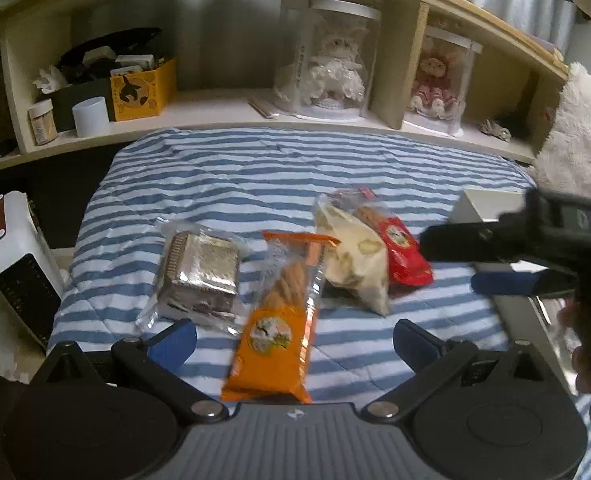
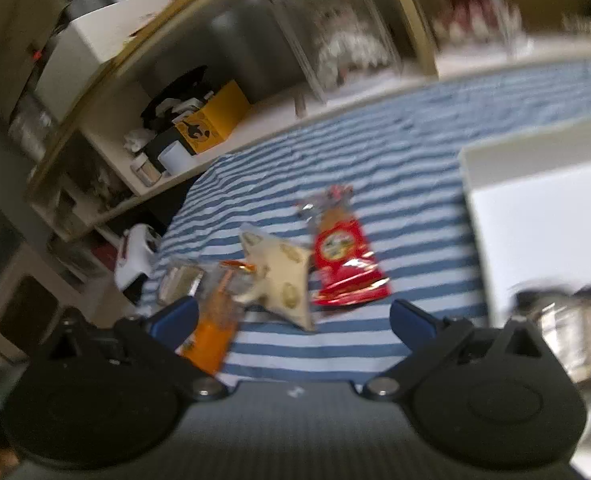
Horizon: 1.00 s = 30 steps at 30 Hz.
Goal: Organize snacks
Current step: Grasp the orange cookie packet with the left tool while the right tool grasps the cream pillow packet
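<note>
Four snack packets lie on the striped bed: the glossy orange packet sits low centre, between the spread fingers of the released left claw. Left of it lies a clear-wrapped silver packet; upper right, a cream pouch and red packet. The right claw, also released, hovers empty.
</note>
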Each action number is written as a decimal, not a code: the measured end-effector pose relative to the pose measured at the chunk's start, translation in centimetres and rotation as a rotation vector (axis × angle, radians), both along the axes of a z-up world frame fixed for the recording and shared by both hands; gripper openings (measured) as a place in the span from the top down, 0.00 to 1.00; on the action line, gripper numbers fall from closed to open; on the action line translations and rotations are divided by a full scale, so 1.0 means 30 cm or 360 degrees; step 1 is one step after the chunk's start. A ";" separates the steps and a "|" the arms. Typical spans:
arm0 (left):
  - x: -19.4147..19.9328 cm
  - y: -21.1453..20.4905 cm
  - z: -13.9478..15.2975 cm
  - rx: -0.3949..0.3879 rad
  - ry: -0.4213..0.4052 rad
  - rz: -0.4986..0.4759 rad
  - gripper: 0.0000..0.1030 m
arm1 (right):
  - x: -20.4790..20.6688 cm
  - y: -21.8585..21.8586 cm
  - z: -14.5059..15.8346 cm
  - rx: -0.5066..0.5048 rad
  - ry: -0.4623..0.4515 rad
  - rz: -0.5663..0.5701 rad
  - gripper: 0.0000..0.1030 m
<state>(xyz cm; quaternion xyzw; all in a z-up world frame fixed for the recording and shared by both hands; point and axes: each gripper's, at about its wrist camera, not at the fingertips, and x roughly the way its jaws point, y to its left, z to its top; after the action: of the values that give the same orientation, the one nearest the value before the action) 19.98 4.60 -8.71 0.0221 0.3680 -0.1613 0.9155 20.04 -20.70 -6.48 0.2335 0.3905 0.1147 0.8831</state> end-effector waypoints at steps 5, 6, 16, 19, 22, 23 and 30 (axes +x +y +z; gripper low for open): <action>0.049 0.039 -0.036 -0.0070 -0.0028 0.0120 0.00 | 0.086 0.047 -0.057 0.0173 0.0079 -0.0082 0.09; 0.059 0.047 -0.048 -0.0086 -0.0013 0.0127 0.00 | 0.099 0.059 -0.066 0.0192 0.0080 -0.0099 0.16; 0.099 0.046 -0.117 -0.0123 0.0114 0.0039 0.30 | 0.217 0.123 -0.147 0.0082 0.0137 -0.0145 0.54; 0.096 0.033 -0.110 -0.0123 0.0156 0.0009 0.40 | 0.193 0.124 -0.134 0.0032 0.0087 -0.0085 0.60; 0.077 0.020 -0.098 -0.0104 0.0201 -0.0014 0.45 | 0.142 0.094 -0.111 -0.0015 0.0082 -0.0038 0.62; 0.070 0.014 -0.095 -0.0089 0.0212 -0.0023 0.45 | 0.124 0.080 -0.104 -0.0017 0.0084 -0.0027 0.63; 0.002 -0.011 -0.088 -0.0069 0.0395 -0.0060 0.47 | -0.047 -0.027 -0.055 -0.0047 0.0089 0.0053 0.64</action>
<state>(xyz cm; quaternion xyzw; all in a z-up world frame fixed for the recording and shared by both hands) 20.05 4.25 -11.36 -0.0108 0.4743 -0.1879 0.8600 18.63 -21.51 -8.13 0.2169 0.4206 0.1168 0.8731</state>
